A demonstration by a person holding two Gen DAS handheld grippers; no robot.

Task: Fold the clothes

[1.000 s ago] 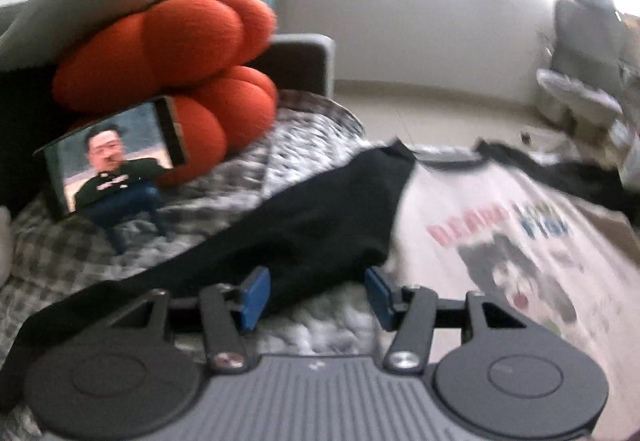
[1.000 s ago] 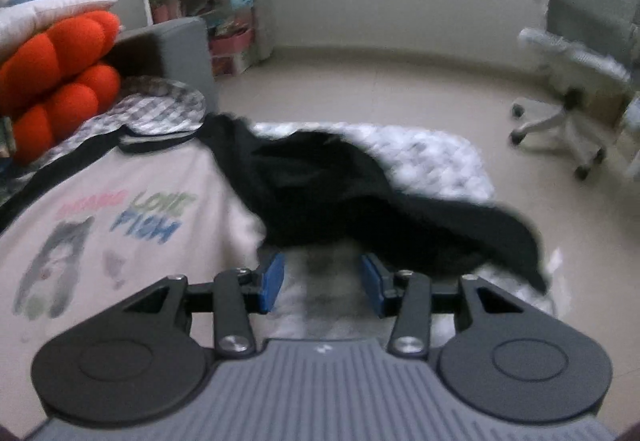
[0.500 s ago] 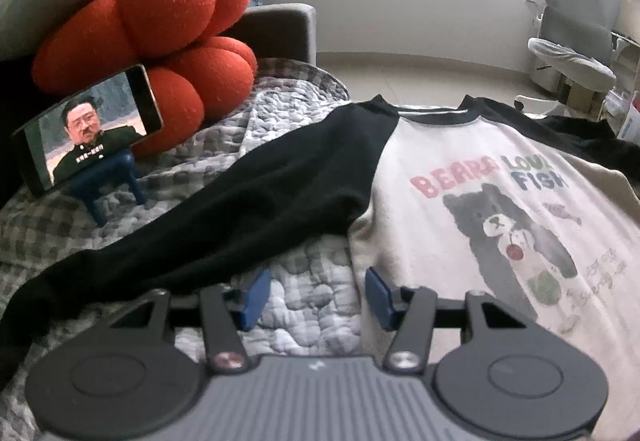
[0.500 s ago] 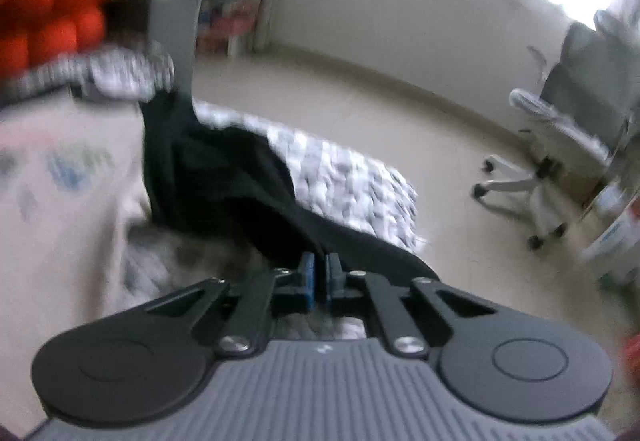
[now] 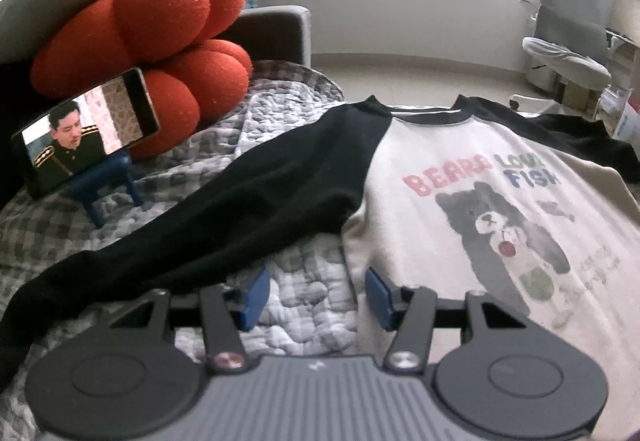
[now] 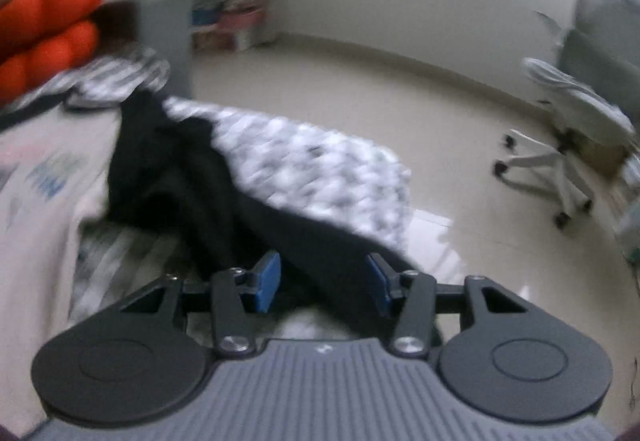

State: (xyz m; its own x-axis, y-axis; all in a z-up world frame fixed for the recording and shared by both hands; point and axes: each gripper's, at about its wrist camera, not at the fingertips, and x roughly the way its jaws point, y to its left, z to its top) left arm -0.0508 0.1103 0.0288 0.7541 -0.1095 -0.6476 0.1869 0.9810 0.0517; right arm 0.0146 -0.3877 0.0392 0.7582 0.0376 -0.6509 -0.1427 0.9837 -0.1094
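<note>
While the shirt (image 5: pixel 472 201) is lying face up on the quilt (image 5: pixel 280 129), its cream front (printed with a bear and the words about bears and fish) is spreading across the right half of the left wrist view. Its black left sleeve (image 5: pixel 224 217) is stretching out over the quilt toward the lower left edge of that view. The left gripper (image 5: pixel 316 295) is hovering low over the bedding with its blue pads spread apart; bare quilt is showing between them, the sleeve is sitting just beside the left pad and the shirt's side edge just beside the right one, and neither pad is pressing on cloth.

Further back, a phone (image 5: pixel 86 131) is leaning on a small blue stand (image 5: pixel 106 187) and showing a video, with an orange cushion (image 5: pixel 160 53) behind it. An office chair (image 5: pixel 568 37) is standing on the floor beyond the bed.

Over on the right wrist view, which is blurring with motion, the right gripper (image 6: pixel 324 283) is opening its jaws. The other black sleeve (image 6: pixel 248 209) is lying rumpled on the quilt and running down between the spread pads, which are standing clear of it on either side. The shirt's pale front is showing at the left of this view.
</note>
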